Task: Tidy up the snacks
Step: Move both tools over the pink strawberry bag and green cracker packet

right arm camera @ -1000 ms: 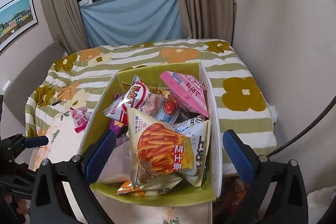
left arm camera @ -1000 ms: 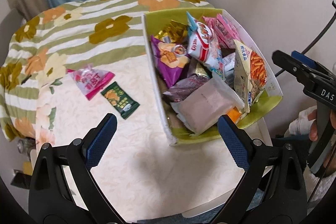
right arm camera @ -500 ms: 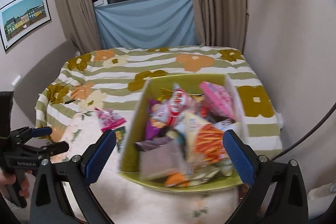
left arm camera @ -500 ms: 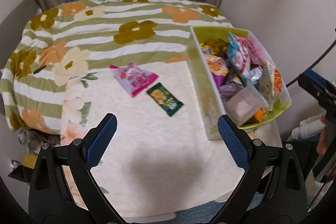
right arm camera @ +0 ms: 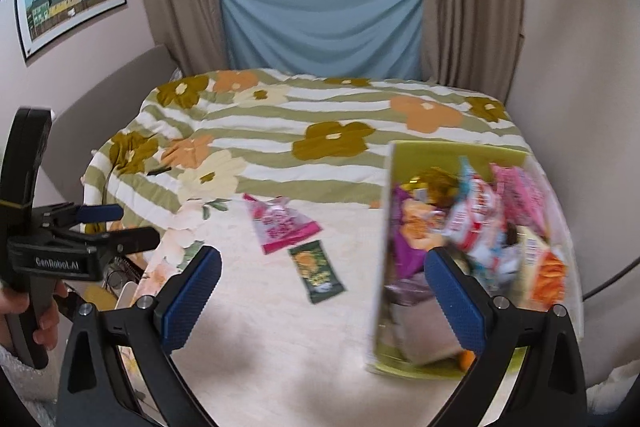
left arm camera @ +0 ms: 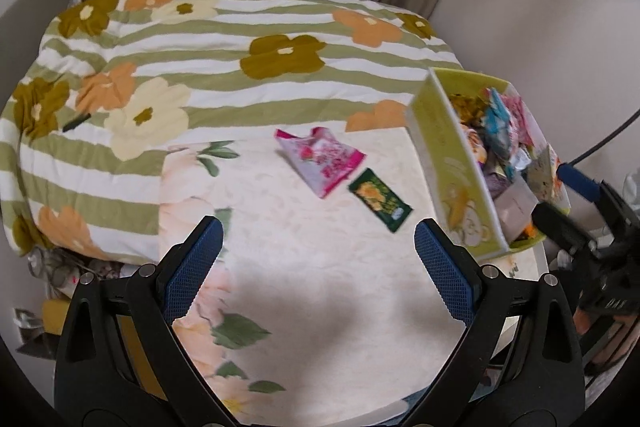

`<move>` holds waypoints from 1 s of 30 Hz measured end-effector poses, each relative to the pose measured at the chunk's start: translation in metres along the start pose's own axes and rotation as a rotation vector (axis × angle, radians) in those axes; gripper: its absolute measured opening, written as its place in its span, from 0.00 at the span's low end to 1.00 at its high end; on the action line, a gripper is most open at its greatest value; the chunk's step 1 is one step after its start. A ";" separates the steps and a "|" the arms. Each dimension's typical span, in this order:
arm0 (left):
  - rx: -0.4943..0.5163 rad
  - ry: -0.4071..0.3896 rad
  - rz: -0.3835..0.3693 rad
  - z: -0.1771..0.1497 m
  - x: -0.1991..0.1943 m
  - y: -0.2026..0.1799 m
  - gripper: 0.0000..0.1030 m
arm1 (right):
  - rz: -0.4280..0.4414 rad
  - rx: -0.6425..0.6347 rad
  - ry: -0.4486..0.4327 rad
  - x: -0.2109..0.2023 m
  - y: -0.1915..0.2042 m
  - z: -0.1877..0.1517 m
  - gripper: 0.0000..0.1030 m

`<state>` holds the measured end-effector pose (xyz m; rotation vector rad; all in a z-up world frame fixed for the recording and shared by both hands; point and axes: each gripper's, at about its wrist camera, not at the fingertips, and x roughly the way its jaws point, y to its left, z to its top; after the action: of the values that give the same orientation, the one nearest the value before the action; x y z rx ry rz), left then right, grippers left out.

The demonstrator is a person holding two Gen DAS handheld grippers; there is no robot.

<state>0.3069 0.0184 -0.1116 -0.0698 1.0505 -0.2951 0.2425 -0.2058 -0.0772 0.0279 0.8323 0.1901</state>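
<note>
Blue-padded left gripper point(left arm camera: 316, 267) and right gripper point(right arm camera: 322, 303) — both jaws wide, empty — above pink packet point(left arm camera: 322, 157) and green packet point(left arm camera: 380, 199).

Surface point(left arm camera: 320, 287) ahead of me bare and passable; pink packet point(left arm camera: 322, 159) and green packet point(left arm camera: 380, 199) lie mid-surface; snack box point(left arm camera: 452, 167) blocks right side.

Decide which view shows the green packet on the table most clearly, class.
The left wrist view: the green packet lies sharp and unobstructed beside the pink packet. The right wrist view also shows all of it, but blurred.
</note>
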 end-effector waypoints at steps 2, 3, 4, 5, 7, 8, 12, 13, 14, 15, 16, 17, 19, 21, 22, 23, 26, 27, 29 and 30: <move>-0.006 0.015 -0.001 0.006 0.007 0.015 0.93 | 0.004 -0.004 0.017 0.015 0.013 0.001 0.98; -0.011 0.025 -0.008 0.008 0.012 0.021 0.93 | 0.002 -0.009 0.025 0.021 0.019 0.000 0.98; -0.018 0.037 -0.018 0.012 0.018 0.027 0.93 | 0.000 -0.016 0.037 0.031 0.026 -0.001 0.98; -0.022 0.046 -0.027 0.014 0.024 0.031 0.93 | 0.000 -0.023 0.048 0.038 0.032 -0.002 0.98; -0.027 0.071 -0.040 0.020 0.041 0.037 0.93 | 0.001 -0.049 0.073 0.058 0.042 -0.010 0.98; -0.029 0.081 -0.041 0.022 0.049 0.038 0.93 | 0.001 -0.059 0.084 0.065 0.045 -0.013 0.98; -0.066 0.126 -0.066 0.035 0.093 0.036 0.93 | 0.012 -0.097 0.151 0.103 0.050 -0.031 0.98; -0.073 0.133 -0.066 0.038 0.103 0.034 0.93 | 0.013 -0.110 0.167 0.115 0.049 -0.037 0.98; -0.077 0.141 -0.067 0.040 0.112 0.032 0.93 | 0.011 -0.120 0.176 0.123 0.049 -0.041 0.98; -0.083 0.150 -0.068 0.043 0.123 0.030 0.93 | 0.008 -0.129 0.181 0.130 0.047 -0.044 0.98; -0.095 0.159 -0.066 0.048 0.138 0.025 0.93 | 0.001 -0.144 0.188 0.139 0.045 -0.048 0.98; -0.101 0.164 -0.064 0.050 0.146 0.023 0.93 | -0.008 -0.157 0.195 0.146 0.043 -0.050 0.98; -0.126 0.182 -0.050 0.056 0.170 0.014 0.93 | -0.020 -0.187 0.199 0.161 0.039 -0.055 0.97; -0.154 0.194 -0.033 0.062 0.192 0.008 0.93 | -0.030 -0.215 0.202 0.174 0.037 -0.057 0.97; -0.166 0.200 -0.023 0.064 0.201 0.005 0.93 | -0.032 -0.228 0.200 0.179 0.036 -0.058 0.97; -0.178 0.207 -0.013 0.066 0.209 0.004 0.93 | -0.029 -0.235 0.200 0.184 0.035 -0.059 0.97; -0.216 0.219 0.029 0.073 0.232 -0.001 0.93 | -0.025 -0.257 0.196 0.198 0.031 -0.061 0.97; -0.225 0.220 0.049 0.076 0.238 -0.002 0.93 | -0.026 -0.264 0.196 0.201 0.029 -0.061 0.97; -0.240 0.229 0.087 0.080 0.251 -0.003 0.93 | -0.013 -0.272 0.200 0.206 0.027 -0.062 0.97; -0.248 0.234 0.108 0.081 0.257 -0.002 0.93 | -0.004 -0.273 0.203 0.207 0.025 -0.061 0.97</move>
<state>0.4951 -0.0606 -0.2877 -0.2050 1.3153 -0.0742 0.3296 -0.1474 -0.2678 -0.2525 1.0026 0.3050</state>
